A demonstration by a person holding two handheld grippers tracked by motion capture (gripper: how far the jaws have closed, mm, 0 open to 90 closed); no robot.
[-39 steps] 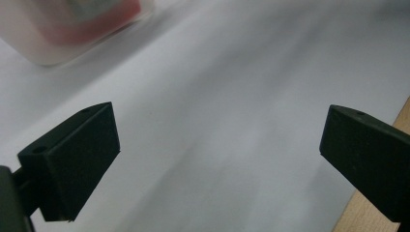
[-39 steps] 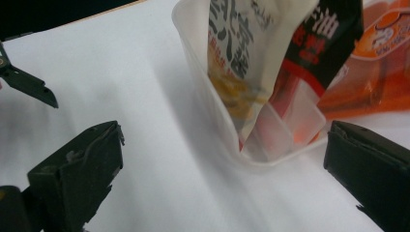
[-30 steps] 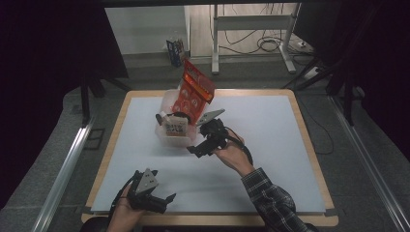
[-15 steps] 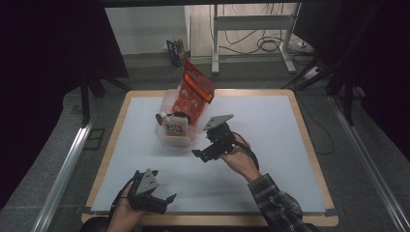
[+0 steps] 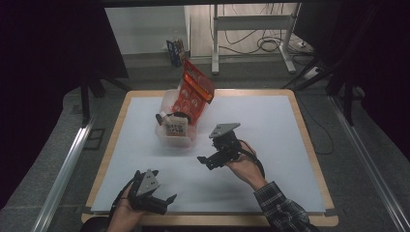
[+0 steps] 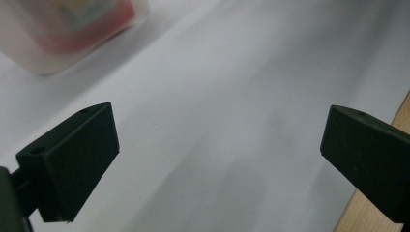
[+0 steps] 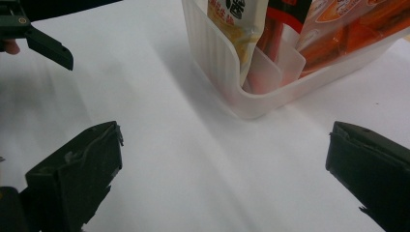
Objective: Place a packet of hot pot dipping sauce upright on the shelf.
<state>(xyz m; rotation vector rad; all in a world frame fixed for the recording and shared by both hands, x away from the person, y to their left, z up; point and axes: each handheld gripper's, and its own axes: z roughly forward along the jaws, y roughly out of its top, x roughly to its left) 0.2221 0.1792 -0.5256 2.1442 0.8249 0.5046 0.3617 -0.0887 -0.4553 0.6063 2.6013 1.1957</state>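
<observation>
Bin [image 5: 175, 137] sits just beyond right gripper [image 5: 209, 162]; both grippers' fingers spread wide, empty.

White table [image 5: 290, 135], cables [image 5: 263, 46] beyond

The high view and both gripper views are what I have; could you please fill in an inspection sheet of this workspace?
Surface: white sheet on a wood-edged table, bare around the bin.
Job's things: clear plastic bin on the far-left part, holding an upright orange-red snack bag and a cream printed packet.
Clutter: nothing seen on the sheet.
Grippers: left gripper at the near edge, jaws apart, empty; right gripper right of the bin, jaws apart, empty.
Cables: black cables on the floor beyond the table.
Surroundings: grey floor, metal stand legs, dark curtains.
</observation>
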